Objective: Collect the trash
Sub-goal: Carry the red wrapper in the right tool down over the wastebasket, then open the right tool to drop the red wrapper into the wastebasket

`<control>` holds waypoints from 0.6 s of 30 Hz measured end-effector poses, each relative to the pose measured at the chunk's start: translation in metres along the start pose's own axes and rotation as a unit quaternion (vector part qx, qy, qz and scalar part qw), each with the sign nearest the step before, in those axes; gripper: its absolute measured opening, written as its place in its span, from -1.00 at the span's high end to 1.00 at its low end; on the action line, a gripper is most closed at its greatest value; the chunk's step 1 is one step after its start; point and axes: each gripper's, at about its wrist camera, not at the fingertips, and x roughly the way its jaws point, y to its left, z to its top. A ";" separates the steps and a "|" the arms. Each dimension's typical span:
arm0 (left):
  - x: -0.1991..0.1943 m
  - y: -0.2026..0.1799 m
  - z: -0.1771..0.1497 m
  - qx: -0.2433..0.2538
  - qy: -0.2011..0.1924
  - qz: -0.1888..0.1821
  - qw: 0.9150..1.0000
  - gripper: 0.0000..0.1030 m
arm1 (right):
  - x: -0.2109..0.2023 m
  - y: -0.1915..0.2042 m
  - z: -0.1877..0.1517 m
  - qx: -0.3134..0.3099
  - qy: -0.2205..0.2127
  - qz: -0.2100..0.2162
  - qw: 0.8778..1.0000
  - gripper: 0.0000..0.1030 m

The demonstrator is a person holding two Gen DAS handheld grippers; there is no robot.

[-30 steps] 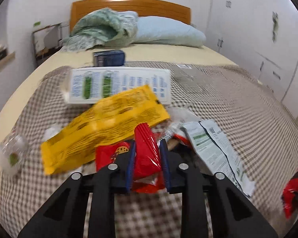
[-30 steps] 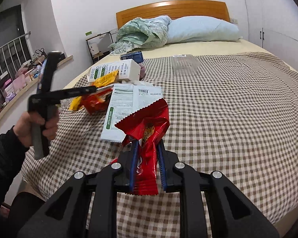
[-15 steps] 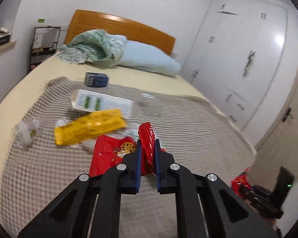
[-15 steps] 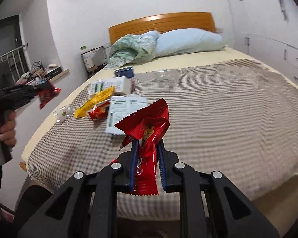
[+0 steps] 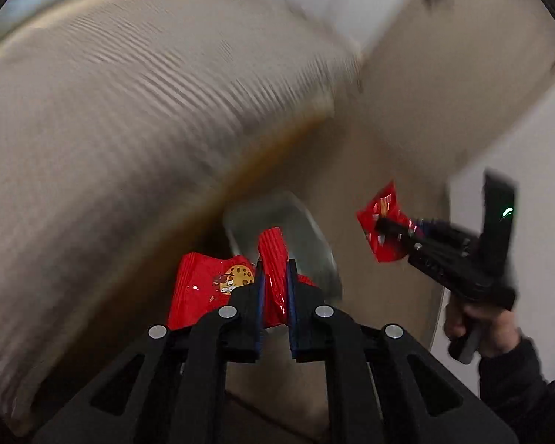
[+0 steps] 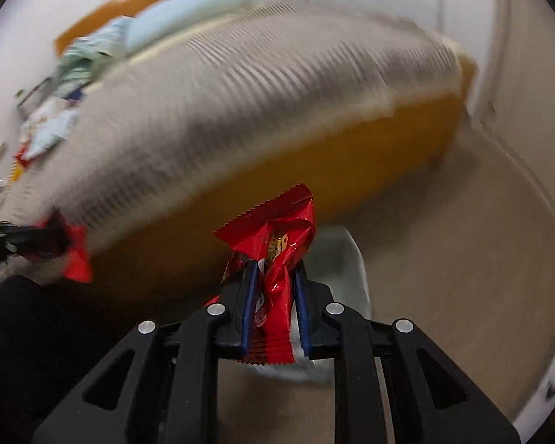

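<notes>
Pinching crinkly red foil wrappers — left gripper [image 5: 275, 277] & right gripper [image 6: 273, 285] both clenched, glossy, serrated-edged.

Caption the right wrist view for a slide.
Right gripper carries a red snack wrapper toward a white bin beside the bed.

A red cookie wrapper [image 5: 211, 285] with a cartoon cookie print hangs crumpled, one pleated end [image 5: 272, 255] sticking up. A second red snack wrapper [image 6: 273, 259], glossy and creased (zigzag-cut edges), stands upright. Both are above a blurred, pale trash bin [image 6: 347, 270] on the floor beside the bed.
</notes>
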 end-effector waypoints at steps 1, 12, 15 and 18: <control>0.029 -0.009 0.008 0.004 0.027 -0.006 1.000 0.85 | 0.012 -0.014 -0.013 0.015 0.012 -0.002 1.000 0.63; 0.235 -0.022 0.063 -0.002 0.120 0.057 0.991 -0.38 | 0.116 -0.077 -0.056 0.087 0.094 0.002 0.992 0.63; 0.229 0.005 0.064 -0.044 0.113 0.046 0.992 -0.44 | 0.146 -0.074 -0.052 0.084 0.108 0.008 0.991 0.63; 0.207 0.014 0.070 -0.052 0.114 0.043 0.991 -0.44 | 0.177 -0.071 -0.050 0.073 0.117 0.015 0.990 0.63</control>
